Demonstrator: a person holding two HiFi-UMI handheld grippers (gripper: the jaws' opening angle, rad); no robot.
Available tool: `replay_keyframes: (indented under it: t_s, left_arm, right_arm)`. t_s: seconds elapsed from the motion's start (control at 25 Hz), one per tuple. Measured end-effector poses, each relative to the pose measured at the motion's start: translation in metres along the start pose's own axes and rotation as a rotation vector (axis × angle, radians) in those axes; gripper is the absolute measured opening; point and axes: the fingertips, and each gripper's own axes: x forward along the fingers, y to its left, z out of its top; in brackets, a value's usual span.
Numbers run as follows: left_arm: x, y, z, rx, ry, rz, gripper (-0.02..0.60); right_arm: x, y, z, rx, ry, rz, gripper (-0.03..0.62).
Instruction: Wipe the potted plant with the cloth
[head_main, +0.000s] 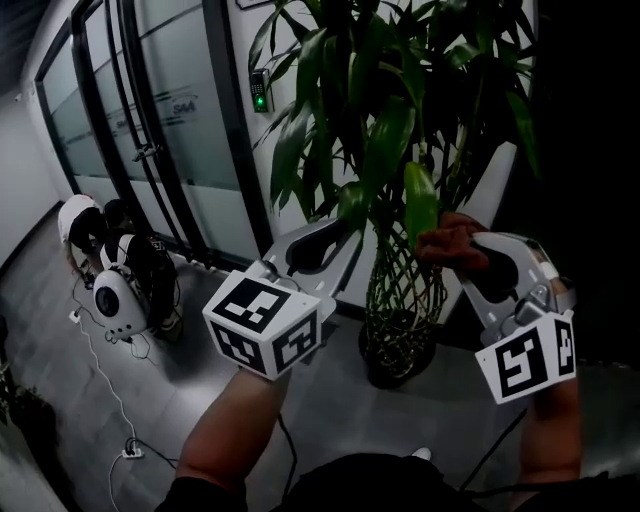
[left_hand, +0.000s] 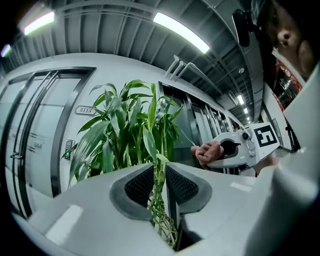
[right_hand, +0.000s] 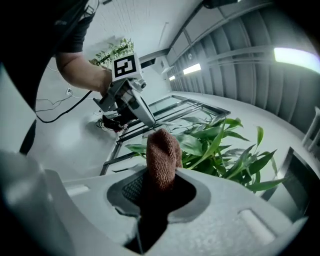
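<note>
Nearest, the person's forearms reach out over the grey floor. The left gripper points into the potted plant from the left, its tips among the lower leaves. Its fingers are slightly released, with only a narrow slit between them. The plant's woven stems line up in that slit, though I cannot tell whether the pads touch a stalk.

On the right, the right gripper is clenched on the cloth. It is a reddish-brown knit wad that pokes out past the fingers and sits just beside a drooping green leaf, above the lattice of stems. The dark pot stands on the floor between the two grippers.

Farther off, behind the plant, are glass doors with a green-lit keypad. At the far left, a pile of gear and cables lies on the floor.
</note>
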Motion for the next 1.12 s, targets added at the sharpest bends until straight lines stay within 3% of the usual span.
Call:
replay_keyframes:
  t_s: [0.36,0.56,0.68,0.92,1.12]
  left_arm:
    - [0.028,0.010,0.005,0.043,0.049,0.034,0.101]
    - [0.036,0.013,0.002,0.007,0.062,0.021,0.100]
    - [0.041,0.012,0.001,0.001,0.070,0.009,0.018]
    - [0.038,0.017,-0.015,-0.053,0.078,0.016,0.017]
    - [0.038,0.013,-0.034,-0.123,0.080,0.011,0.017]
  right_arm:
    - [0.033,-0.037,0.028,0.004,-0.042,-0.033,0.071]
    - [0.053,-0.046,0.038,-0.007,-0.058,-0.051,0.071]
    - [0.064,-0.057,0.044,-0.002,-0.070,-0.076,0.071]
    - [0.084,-0.092,0.054,-0.030,-0.060,-0.148,0.071]
    - [0.119,-0.118,0.040,-0.046,0.005,-0.172,0.071]
